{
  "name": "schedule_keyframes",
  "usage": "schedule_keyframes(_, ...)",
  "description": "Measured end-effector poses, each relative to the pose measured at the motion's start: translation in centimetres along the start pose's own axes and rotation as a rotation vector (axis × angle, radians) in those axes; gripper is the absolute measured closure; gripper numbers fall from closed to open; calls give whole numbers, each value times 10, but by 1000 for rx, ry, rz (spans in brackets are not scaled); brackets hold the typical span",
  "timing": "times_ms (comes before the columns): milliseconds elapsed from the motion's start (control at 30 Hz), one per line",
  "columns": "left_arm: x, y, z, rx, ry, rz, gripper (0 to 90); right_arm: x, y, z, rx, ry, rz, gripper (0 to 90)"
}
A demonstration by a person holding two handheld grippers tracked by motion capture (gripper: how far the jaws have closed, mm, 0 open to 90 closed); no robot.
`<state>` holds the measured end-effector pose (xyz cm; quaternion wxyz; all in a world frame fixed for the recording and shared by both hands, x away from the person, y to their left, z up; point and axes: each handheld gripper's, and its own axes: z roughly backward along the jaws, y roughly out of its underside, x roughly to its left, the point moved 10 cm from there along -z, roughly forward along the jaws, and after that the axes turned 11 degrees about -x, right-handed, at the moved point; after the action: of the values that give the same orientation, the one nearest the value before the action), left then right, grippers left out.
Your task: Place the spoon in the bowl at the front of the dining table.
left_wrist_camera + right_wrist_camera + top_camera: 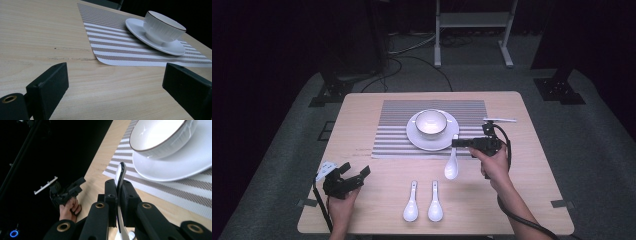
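A white ceramic spoon (pixel 452 162) hangs in the air off the front right of the plate (pixel 415 135), bowl end down. My right gripper (pixel 455 143) is shut on its handle (pixel 120 175). A white bowl (pixel 431 122) with a dark rim stands on that plate, on a striped placemat (pixel 393 127). Two more white spoons (pixel 411 202) (pixel 435 202) lie side by side near the table's front edge. My left gripper (pixel 355 172) rests open at the front left of the table, nothing between its jaws, facing the bowl (pixel 163 27).
The wooden table (pixel 362 200) has tape marks at its front corners. Behind it stand a white frame (pixel 472 30), dark stands and cables on a grey floor. Bare wood lies between the left gripper and the placemat (pixel 117 45).
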<state>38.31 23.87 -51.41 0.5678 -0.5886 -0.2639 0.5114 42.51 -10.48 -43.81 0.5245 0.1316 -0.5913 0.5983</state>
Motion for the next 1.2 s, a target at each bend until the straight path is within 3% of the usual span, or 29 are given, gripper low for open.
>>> schedule_keyframes(700, 0, 0, 0, 0, 3, 8, 54, 10, -36, -34, -52, 23, 3, 847)
schedule_keyframes(1200, 0, 0, 0, 1, 4, 4, 53, 1, -64, -48, -131, 79, -31, 846)
